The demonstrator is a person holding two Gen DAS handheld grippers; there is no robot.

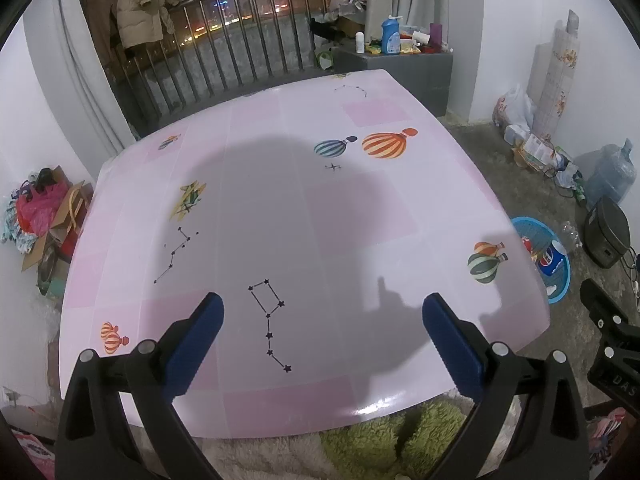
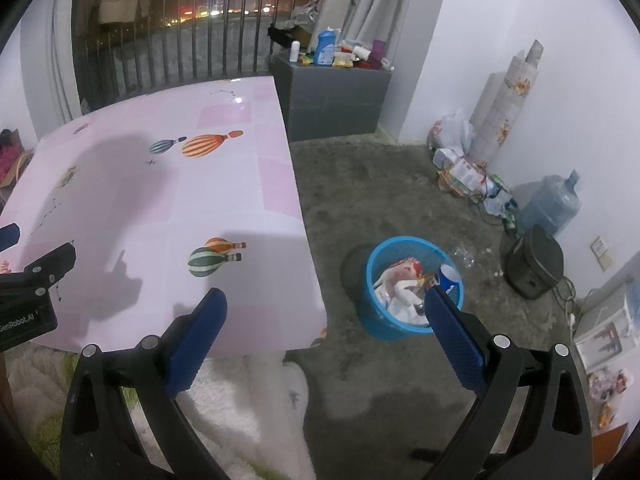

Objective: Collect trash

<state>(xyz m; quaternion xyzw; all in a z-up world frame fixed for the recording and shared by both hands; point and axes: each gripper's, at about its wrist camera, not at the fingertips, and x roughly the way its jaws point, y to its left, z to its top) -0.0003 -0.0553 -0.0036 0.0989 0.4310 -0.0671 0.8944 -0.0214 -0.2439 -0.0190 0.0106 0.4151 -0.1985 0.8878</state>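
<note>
Pink vinyl covers the table (image 1: pixel 304 208), printed with balloons and star lines, and nothing lies loose on it in either view. On the grey floor to its right stands the bin (image 2: pixel 414 286), a blue mesh basket already holding crumpled white and red wrappers and a blue cup (image 2: pixel 450 276). That is where the trash sits now, so the job looks close to done, judging by the bare tabletop.

The bin lies ahead and slightly right of the right gripper (image 2: pixel 326 312), whose right finger overlaps the bin's near rim in the picture; whether it is above the rim or short of it I cannot tell. Its jaws stand wide apart and hold nothing. The left gripper (image 1: pixel 322 320) hangs over the table's near edge, jaws also spread and empty, well apart from the bin, so the right hand is the nearer one for any drop.

A clear bottle (image 2: pixel 464 257) seems to lie on the floor just behind the bin, hard to make out. The bin's bottom is hidden by its contents, and the left view cuts the bin off behind the table edge.
</note>
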